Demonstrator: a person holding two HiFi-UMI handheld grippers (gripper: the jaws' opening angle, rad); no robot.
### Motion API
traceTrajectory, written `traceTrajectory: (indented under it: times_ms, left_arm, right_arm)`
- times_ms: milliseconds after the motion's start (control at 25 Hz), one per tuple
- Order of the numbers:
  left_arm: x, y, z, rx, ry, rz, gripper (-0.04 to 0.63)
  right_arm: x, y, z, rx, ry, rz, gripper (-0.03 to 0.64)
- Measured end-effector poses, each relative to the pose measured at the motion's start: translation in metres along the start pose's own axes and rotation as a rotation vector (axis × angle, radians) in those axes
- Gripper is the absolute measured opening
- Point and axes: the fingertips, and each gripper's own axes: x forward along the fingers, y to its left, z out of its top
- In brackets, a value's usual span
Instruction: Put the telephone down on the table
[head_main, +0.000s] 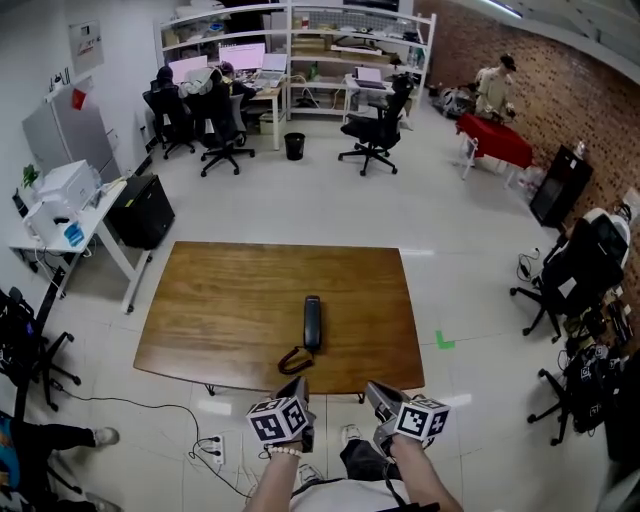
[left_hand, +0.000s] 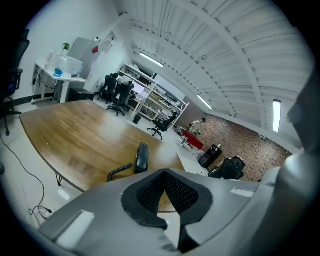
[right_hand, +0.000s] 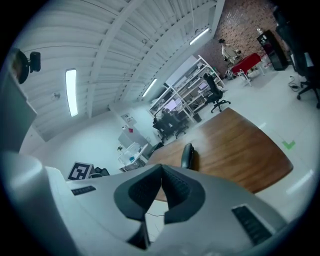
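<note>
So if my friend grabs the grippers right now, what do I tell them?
Left gripper: shut, empty, at the table's near edge.
Right gripper: shut, empty, beside the left one.
Phone: lying flat on the table, touched by neither gripper. Its cord curls at the near end.
Done: the phone is down.
Left: nothing, by the look of it.

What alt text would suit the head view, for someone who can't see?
A black telephone lies flat near the near edge of a wooden table, its coiled cord beside it. The left tool and right tool, both shut and empty, hover just short of the table.
</note>
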Motion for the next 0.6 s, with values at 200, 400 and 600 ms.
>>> traceTrajectory:
  times_ms: [200,400,600]
  left_arm:
    - [-0.001,-0.015,-0.005,0.003,-0.006,-0.006,0.006]
    - [-0.003,-0.032,0.010,0.015,-0.050,0.004,0.006]
    - [-0.003,-0.055,0.005,0.026,-0.076,0.009,0.006]
  right_arm:
    - [-0.017,0.001,0.017,-0.031,-0.038,0.019,0.005]
    - [-0.023,0.004,0.030,-0.047,-0.047,0.059,0.006]
    - [-0.044,-0.012,0.038,-0.050,-0.057,0.069,0.006]
